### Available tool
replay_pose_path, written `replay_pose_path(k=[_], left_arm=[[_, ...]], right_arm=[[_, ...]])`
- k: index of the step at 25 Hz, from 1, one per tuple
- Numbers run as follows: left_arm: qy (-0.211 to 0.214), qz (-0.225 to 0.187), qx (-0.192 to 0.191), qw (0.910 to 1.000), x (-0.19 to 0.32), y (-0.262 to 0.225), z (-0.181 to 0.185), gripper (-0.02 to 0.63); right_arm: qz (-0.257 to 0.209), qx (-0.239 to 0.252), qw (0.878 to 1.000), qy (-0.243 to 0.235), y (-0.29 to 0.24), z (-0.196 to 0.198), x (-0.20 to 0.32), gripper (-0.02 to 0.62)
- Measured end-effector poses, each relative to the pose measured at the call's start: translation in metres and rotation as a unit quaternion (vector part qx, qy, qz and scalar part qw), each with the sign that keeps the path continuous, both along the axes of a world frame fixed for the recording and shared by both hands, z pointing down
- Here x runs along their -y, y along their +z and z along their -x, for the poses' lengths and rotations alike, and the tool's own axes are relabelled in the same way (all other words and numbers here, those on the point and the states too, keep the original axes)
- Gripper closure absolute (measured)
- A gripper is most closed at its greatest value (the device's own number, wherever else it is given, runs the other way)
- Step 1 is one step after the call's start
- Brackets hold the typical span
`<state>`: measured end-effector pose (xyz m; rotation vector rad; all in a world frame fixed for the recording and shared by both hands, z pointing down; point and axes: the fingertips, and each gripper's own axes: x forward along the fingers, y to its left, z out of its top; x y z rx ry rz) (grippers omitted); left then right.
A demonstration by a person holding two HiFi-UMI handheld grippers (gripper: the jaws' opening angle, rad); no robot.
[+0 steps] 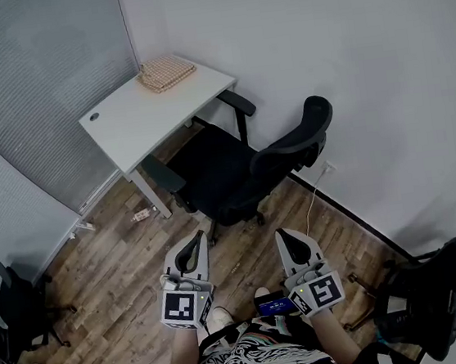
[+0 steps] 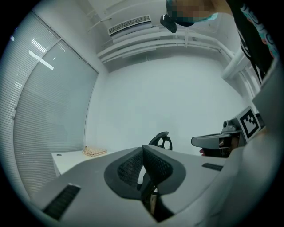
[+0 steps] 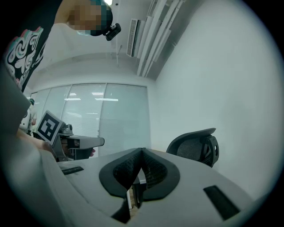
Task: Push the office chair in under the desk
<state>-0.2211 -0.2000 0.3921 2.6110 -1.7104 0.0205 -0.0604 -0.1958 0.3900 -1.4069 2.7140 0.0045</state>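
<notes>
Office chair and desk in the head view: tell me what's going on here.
A person stands behind the black office chair with a hand-held gripper in each hand. The left hand-held gripper and the right hand-held gripper are both shut and empty, held level short of the chair's backrest and touching nothing. The chair sits pulled out from the white desk, not yet pushed in. A woven mat lies on the desk's far corner.

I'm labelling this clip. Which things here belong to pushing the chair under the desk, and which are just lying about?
Job: black mesh office chair; white rectangular desk; left gripper and right gripper, both shut, empty.
Lying about: tan woven mat on the desk; spare black chair at right; dark chair at left.
</notes>
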Motion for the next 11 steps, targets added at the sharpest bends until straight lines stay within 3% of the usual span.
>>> replay_pose_path(k=[11], left_arm=[[0.005,0.012,0.021,0.9997,0.001,0.004,-0.004,0.578]], right_arm=[[0.008,0.000,1.000,-0.017,0.005,0.014,0.000,0.580]])
